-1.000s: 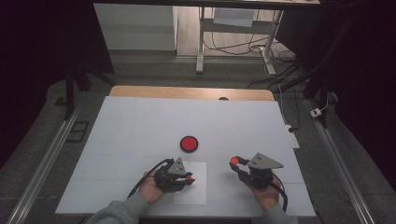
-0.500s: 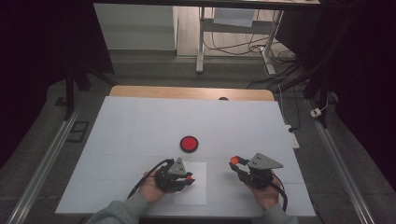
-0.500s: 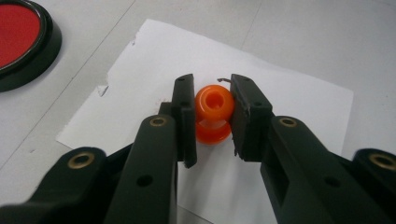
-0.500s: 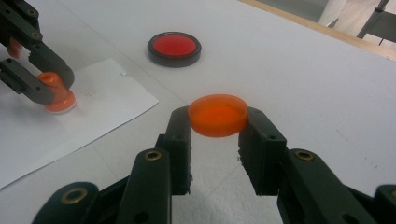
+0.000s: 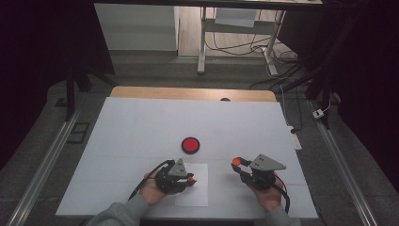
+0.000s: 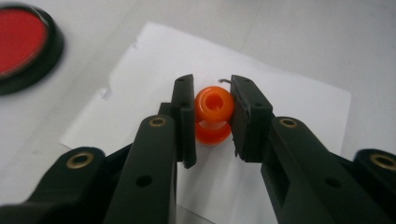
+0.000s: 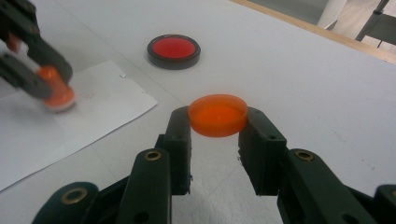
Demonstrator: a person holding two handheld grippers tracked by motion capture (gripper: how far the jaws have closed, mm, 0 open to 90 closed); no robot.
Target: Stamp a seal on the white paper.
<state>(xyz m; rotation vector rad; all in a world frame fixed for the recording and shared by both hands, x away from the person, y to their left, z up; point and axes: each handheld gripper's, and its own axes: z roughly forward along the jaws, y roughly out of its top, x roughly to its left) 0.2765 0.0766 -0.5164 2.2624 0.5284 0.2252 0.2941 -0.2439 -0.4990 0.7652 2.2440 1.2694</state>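
Left gripper [image 6: 212, 116] is clamping an orange stamp [image 6: 213, 114] against the paper sheet [image 6: 289, 107]; right gripper [image 7: 217, 122] is gripping an orange cap [image 7: 217, 115] above the desk [image 7: 303, 70].

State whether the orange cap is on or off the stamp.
Off. The right tongs hold the orange cap apart, while the left tongs press the stamp onto the paper.

Person at table wearing grey sleeves, gripping two black grippers w/ brass-ringed screw holes; left gripper [image 5: 188, 179] & right gripper [image 5: 237, 163] trailing black cables, carrying grey triangular plates.
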